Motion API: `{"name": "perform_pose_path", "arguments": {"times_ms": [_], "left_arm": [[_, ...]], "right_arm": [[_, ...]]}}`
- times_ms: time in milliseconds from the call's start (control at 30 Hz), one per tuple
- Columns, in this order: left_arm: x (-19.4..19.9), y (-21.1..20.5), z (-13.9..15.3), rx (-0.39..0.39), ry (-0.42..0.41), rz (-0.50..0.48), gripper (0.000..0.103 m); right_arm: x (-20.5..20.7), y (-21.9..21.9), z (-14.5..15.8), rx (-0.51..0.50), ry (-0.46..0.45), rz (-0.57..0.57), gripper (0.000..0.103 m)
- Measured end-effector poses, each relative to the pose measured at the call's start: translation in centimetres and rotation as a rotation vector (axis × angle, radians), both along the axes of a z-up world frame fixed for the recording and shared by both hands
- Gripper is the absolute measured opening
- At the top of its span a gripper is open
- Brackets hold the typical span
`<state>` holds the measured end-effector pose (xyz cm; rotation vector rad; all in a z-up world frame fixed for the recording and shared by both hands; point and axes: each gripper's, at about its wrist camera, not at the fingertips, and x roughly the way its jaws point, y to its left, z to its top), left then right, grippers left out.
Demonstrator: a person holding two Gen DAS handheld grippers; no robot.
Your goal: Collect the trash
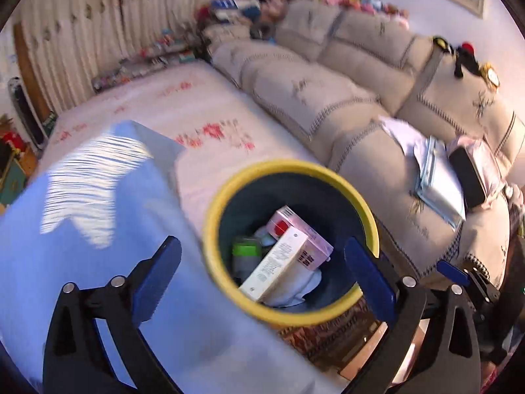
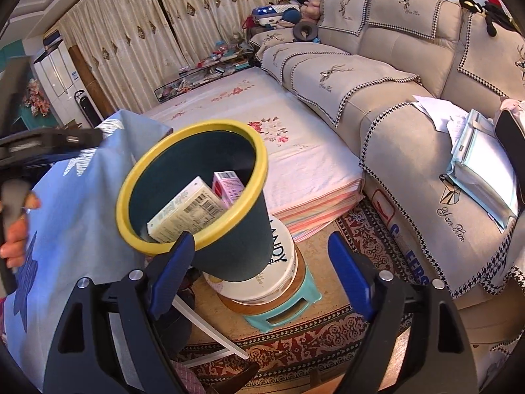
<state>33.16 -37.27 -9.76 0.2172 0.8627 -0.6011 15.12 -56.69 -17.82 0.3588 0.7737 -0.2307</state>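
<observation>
Both claws stand wide with nothing between the pads: we note the left gripper (image 1: 262, 272) above the bin mouth and the right gripper (image 2: 259, 272) just beside the bin wall. We record a beige sofa (image 2: 393, 75), then a blue cloth (image 1: 82, 229). We find the yellow-rimmed bin (image 2: 236, 246) on a round tin (image 2: 279, 279), holding a cream box (image 1: 275, 266) and pink carton (image 1: 295, 229).

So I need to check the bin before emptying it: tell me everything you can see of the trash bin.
The trash bin is a round, dark green, plastic-looking tub with a yellow rim, tapering downward. It stands tilted on a white round tin atop a turquoise stool. Inside lie a cream box, a pink box, a green-topped container and white crumpled material.
</observation>
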Motion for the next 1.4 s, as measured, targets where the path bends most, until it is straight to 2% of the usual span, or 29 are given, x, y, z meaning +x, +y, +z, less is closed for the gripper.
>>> {"name": "perform_pose_path", "arguments": {"times_ms": [133, 300, 467, 633, 767, 933, 1167, 1400], "left_arm": [[-4.8, 6.9, 3.2, -0.029, -0.099, 0.078, 0.098], [-10.7, 15.7, 5.8, -0.008, -0.298, 0.256, 0.098], [-14.7, 23.0, 7.2, -0.063, -0.32, 0.395, 0.098], [-18.5, 27.9, 7.5, -0.092, -0.348, 0.472, 0.098], [-21.2, 30.5, 7.8, -0.103, -0.38, 0.504, 0.098], [-23.5, 33.1, 7.6, -0.07, -0.425, 0.577, 0.098], [-23.9, 35.1, 6.4, -0.081, -0.38, 0.627, 0.098], [-23.3, 34.4, 5.9, -0.068, -0.363, 0.612, 0.098]], "right_arm": [[-0.2, 1.6, 1.2, -0.023, -0.016, 0.033, 0.083], [-0.6, 4.4, 3.0, -0.062, -0.03, 0.077, 0.084], [-1.4, 8.1, 5.8, -0.137, -0.07, 0.12, 0.084], [-2.7, 11.6, 8.4, -0.186, -0.128, 0.15, 0.087], [-3.8, 14.0, 9.9, -0.213, -0.158, 0.179, 0.087], [-4.4, 16.3, 11.2, -0.231, -0.182, 0.208, 0.088], [-4.6, 17.9, 11.8, -0.234, -0.193, 0.243, 0.088], [-4.5, 17.6, 11.7, -0.219, -0.192, 0.242, 0.088]]}}
